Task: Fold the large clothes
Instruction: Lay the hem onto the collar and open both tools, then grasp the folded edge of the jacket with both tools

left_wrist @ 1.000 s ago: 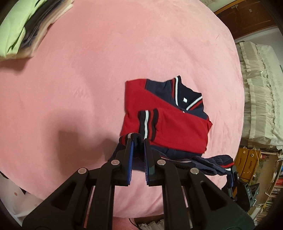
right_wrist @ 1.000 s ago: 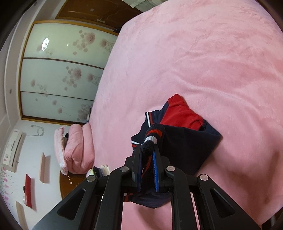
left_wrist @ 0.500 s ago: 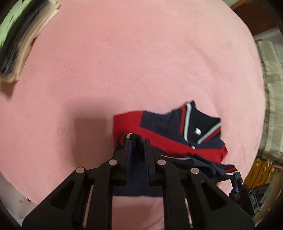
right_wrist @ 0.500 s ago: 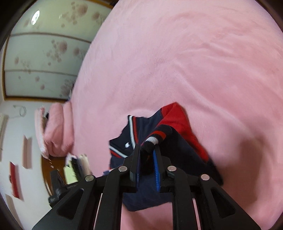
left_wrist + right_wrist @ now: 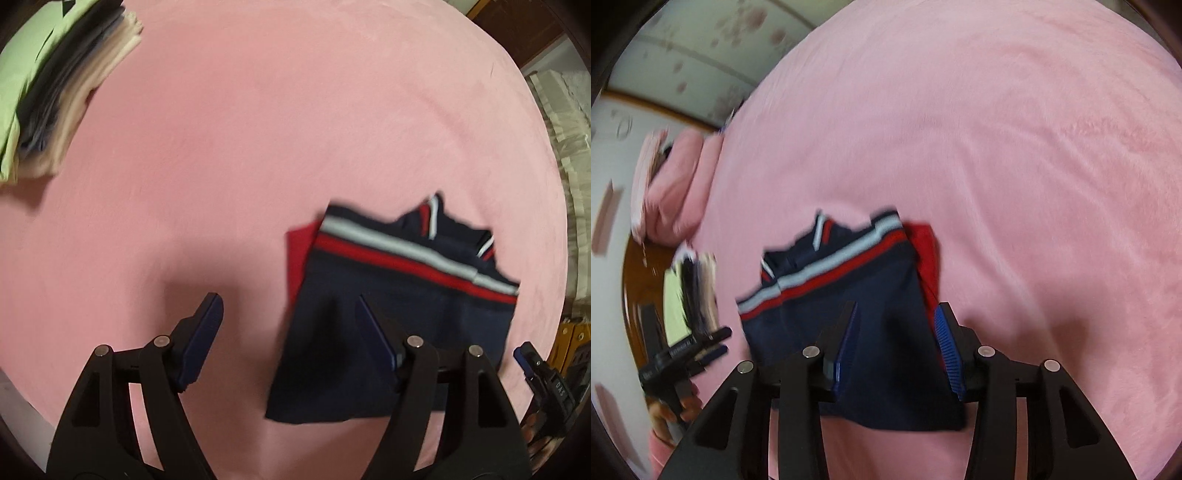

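Observation:
A navy jacket point(image 5: 424, 295) with a red and white striped band lies folded flat on the pink bed cover point(image 5: 258, 147), a red panel showing at its left edge. My left gripper point(image 5: 288, 301) hangs over its left edge, jaws opening, with nothing pinched between them. One of its fingers is above the cover and the other above the cloth. In the right wrist view the same jacket point(image 5: 886, 280) lies under my right gripper point(image 5: 897, 306), whose jaws are also opening and are free of the fabric. Each gripper shows in the other's view: the right gripper point(image 5: 543, 373), and the left gripper point(image 5: 683, 354) in a hand.
A stack of folded clothes point(image 5: 55, 81) with a light green piece on top sits at the bed's far left corner, also visible as a stack point(image 5: 690, 295). A pink rolled quilt point(image 5: 672, 184) lies by the wall. Bare pink cover point(image 5: 997, 147) stretches beyond the jacket.
Both grippers carried the jacket's lower part over the upper half, came down and let go. Their jaws have spread and the navy side with the striped band now faces up.

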### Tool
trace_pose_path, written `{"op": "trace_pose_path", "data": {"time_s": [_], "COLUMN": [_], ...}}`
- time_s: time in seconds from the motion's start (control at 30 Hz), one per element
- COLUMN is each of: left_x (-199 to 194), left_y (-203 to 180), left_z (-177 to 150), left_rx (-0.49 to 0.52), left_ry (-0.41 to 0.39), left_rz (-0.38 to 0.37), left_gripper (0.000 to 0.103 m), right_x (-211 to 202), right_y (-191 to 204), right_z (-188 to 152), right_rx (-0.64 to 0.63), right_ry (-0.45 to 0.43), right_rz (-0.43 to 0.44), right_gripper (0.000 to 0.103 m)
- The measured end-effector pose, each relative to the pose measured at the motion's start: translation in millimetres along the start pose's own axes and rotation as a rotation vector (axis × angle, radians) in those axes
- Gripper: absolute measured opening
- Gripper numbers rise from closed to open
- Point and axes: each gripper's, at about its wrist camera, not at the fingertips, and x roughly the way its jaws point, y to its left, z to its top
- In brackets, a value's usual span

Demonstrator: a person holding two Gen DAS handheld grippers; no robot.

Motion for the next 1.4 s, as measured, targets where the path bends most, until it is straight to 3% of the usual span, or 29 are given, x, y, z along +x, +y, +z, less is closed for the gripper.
{"op": "trace_pose_path", "data": {"time_s": [0.17, 0.3, 0.37, 0.43, 0.5, 0.53, 0.77, 0.97, 1.03, 1.1, 1.13, 1.2, 1.3, 1.33, 1.4], "left_x": [18, 36, 41, 42, 43, 42, 34, 30, 15, -2, -12, -23, -18, -14, -4], "left_y": [14, 23, 25, 25, 24, 23, 11, 0, -7, -17, -24, -37, -68, -73, -78], "left_z": [-31, -45, -53, -57, -62, -63, -67, -74, -78, -82, -85, -89, -91, -92, -96], "left_rx": [-0.027, -0.042, -0.051, -0.039, -0.036, -0.036, 0.033, 0.051, 0.073, 0.099, 0.107, 0.121, 0.144, 0.147, 0.157], "left_ry": [-0.004, 0.052, 0.05, 0.045, 0.048, 0.049, 0.026, -0.034, -0.105, -0.181, -0.216, -0.239, -0.191, -0.171, -0.109], "left_rz": [-0.071, -0.119, -0.15, -0.169, -0.205, -0.212, -0.154, -0.077, 0.005, 0.054, 0.037, -0.04, -0.11, -0.131, -0.224], "left_gripper": [0.066, 0.051, 0.048, 0.039, 0.022, 0.022, 0.018, 0.019, 0.019, 0.019, 0.019, 0.019, 0.019, 0.019, 0.013], "right_x": [9, 12, 10, 7, 13, 12, 16, 12, -1, -18, -22, -25, -12, -5, 12], "right_y": [-8, -15, -19, -19, -21, -23, -19, 9, 20, 33, 39, 56, 70, 72, 77], "right_z": [-30, -44, -49, -53, -58, -61, -73, -75, -77, -83, -85, -90, -96, -99, -106], "right_rx": [-0.094, -0.098, -0.091, -0.103, -0.114, -0.106, -0.092, -0.171, -0.188, -0.229, -0.253, -0.33, -0.355, -0.347, -0.332], "right_ry": [0.041, 0.055, 0.053, 0.047, 0.058, 0.061, 0.062, -0.048, -0.115, -0.214, -0.244, -0.262, -0.166, -0.131, -0.066], "right_rz": [-0.067, -0.094, -0.091, -0.108, -0.123, -0.123, -0.139, -0.234, -0.245, -0.265, -0.261, -0.206, -0.09, -0.049, 0.021], "right_gripper": [0.043, 0.037, 0.026, 0.015, 0.007, 0.005, 0.004, 0.011, 0.022, 0.047, 0.052, 0.052, 0.048, 0.034, 0.016]}}
